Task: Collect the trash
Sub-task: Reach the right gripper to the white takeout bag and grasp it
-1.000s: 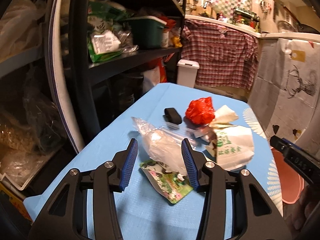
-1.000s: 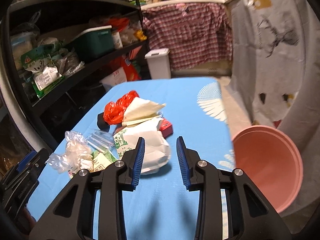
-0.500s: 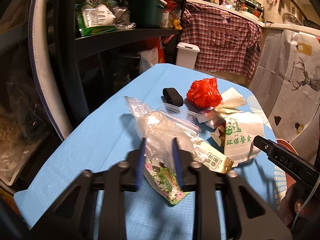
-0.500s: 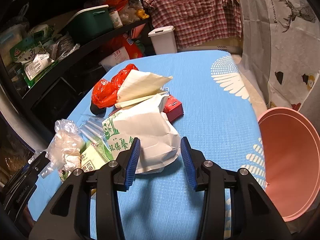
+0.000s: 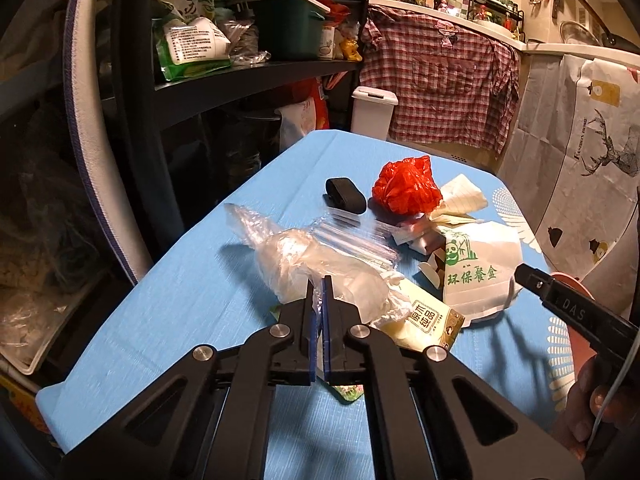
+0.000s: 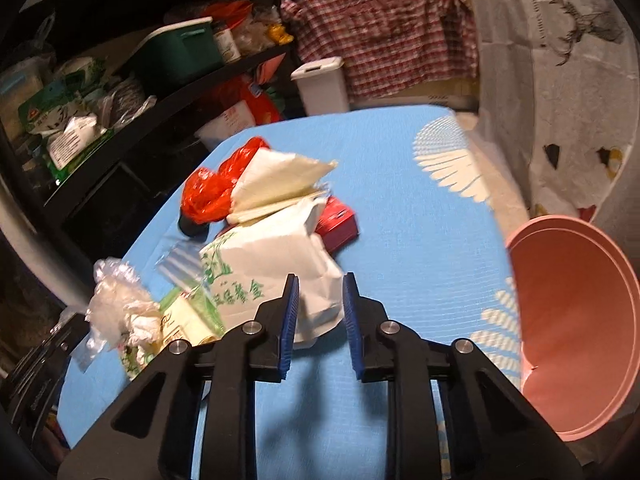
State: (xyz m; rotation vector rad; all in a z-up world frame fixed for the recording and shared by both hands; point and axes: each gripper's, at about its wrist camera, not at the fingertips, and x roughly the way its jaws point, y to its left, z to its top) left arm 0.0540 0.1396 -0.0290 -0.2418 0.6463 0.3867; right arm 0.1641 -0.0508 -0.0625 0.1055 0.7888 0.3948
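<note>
A pile of trash lies on the blue tablecloth [image 6: 420, 240]. My left gripper [image 5: 319, 280] is shut on a crumpled clear plastic bag [image 5: 296, 256] at the pile's near left. The jaws of my right gripper [image 6: 320, 280] are closing, and the near corner of a white paper bag with green print [image 6: 264, 256] lies between them without being squeezed. Behind it are a red plastic bag [image 6: 212, 188], cream paper [image 6: 280, 176] and a small red box [image 6: 338, 220]. A tissue pack [image 5: 424, 320] rests beside the clear bag.
A pink bin [image 6: 580, 320] stands off the table's right edge. A black strap-like thing [image 5: 344, 194] lies by the red bag. Dark shelves [image 5: 240, 76] full of goods run along the left. A white lidded bin [image 5: 372, 112] and a plaid shirt [image 5: 440, 80] are beyond the far end.
My left gripper's jaws went from wide open around the clear plastic bag to shut on it. My right gripper came down and forward over the white paper bag's corner, and its jaws narrowed.
</note>
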